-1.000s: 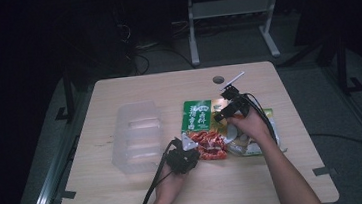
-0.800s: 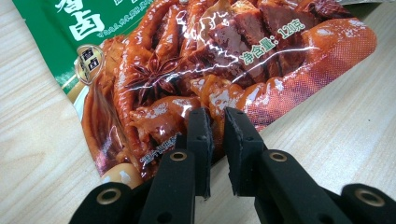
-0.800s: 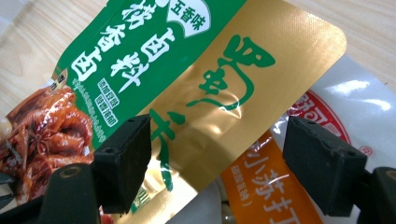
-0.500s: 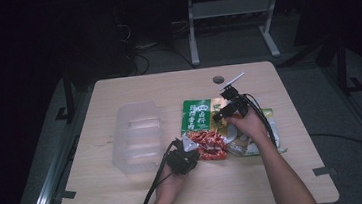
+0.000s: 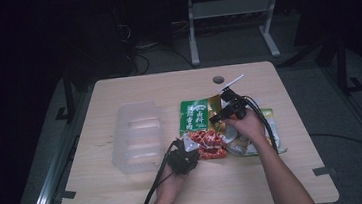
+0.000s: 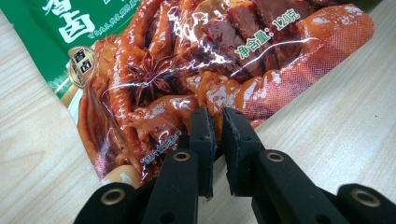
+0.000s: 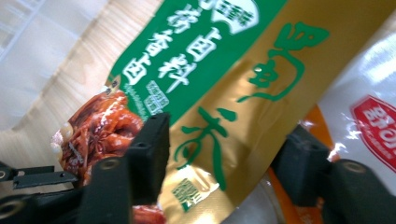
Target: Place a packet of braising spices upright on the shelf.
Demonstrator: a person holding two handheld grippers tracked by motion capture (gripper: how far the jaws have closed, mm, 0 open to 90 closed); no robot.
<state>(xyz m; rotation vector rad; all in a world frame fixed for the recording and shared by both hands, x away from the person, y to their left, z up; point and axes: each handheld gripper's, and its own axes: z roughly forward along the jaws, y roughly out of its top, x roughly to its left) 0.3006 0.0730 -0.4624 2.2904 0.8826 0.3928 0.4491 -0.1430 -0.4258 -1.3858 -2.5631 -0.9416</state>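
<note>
Pale wood-grain covers the surface [image 5: 128, 197], which stands in a dark room with a round cable hole [image 5: 218, 80] near its far edge. A clear plastic container [image 5: 138, 136] lies on the left half of the surface, well apart from both claws. Near the middle right lies a cluster of snack packets. The green and red packet [image 5: 199, 125] has a green top with white characters and a lower part printed with glossy red-brown braised food and a star anise. Just beside it, to the right, a gold packet [image 7: 261, 93] with green characters overlaps it, and a white packet [image 7: 369, 88] with a red label lies under the gold one.

The left claw [image 5: 186, 151], held in the person's left hand [image 5: 170, 188], sits at the near edge of the green and red packet. In the left gripper view, the left claw [image 6: 216, 116] has its two black jaws drawn almost together, a thin slit between them, nipping the bottom rim of that packet where the red print ends.

The right claw [image 5: 219, 117], held in the person's right hand [image 5: 246, 126], reaches in from the right above the gold packet. In the right gripper view, its jaws stand wide apart, one on either side of the gold packet's lower corner, not pressing it. A black cable [image 5: 269, 123] trails back from it along the forearm
</note>
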